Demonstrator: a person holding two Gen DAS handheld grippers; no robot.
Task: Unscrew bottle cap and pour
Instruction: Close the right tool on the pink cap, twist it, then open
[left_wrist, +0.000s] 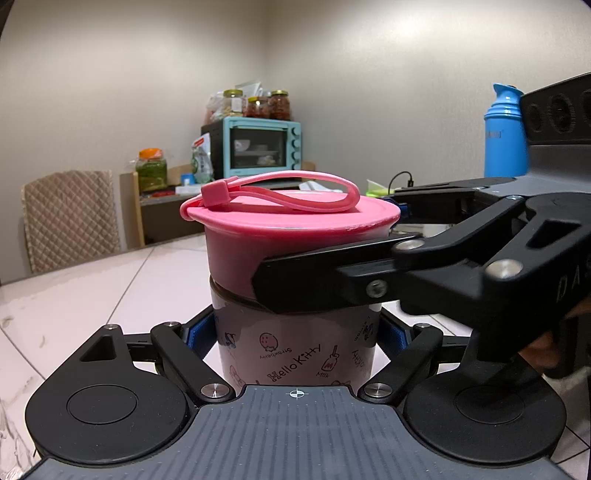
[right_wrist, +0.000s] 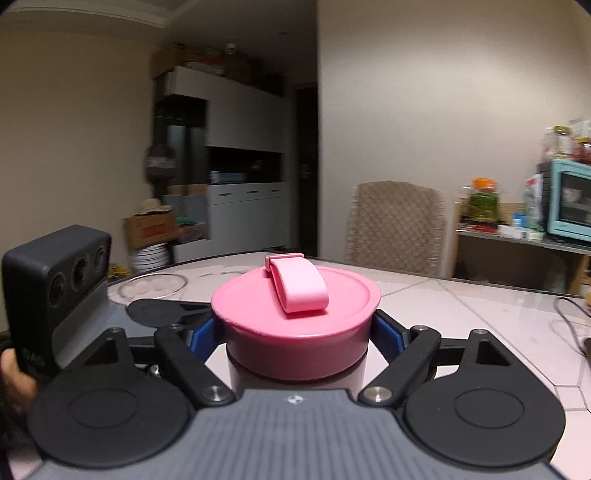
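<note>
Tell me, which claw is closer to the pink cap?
The right one. The right claw is clamped on the pink cap itself, one finger on each side. The left claw sits lower, clamped on the Hello Kitty bottle body just under the cap.

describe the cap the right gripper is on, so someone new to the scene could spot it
On the pale tiled table stands a pink Hello Kitty bottle, clamped low by the left gripper. Its wide pink cap, gripped by the right gripper, is the only one with a pink loop strap on top.
</note>
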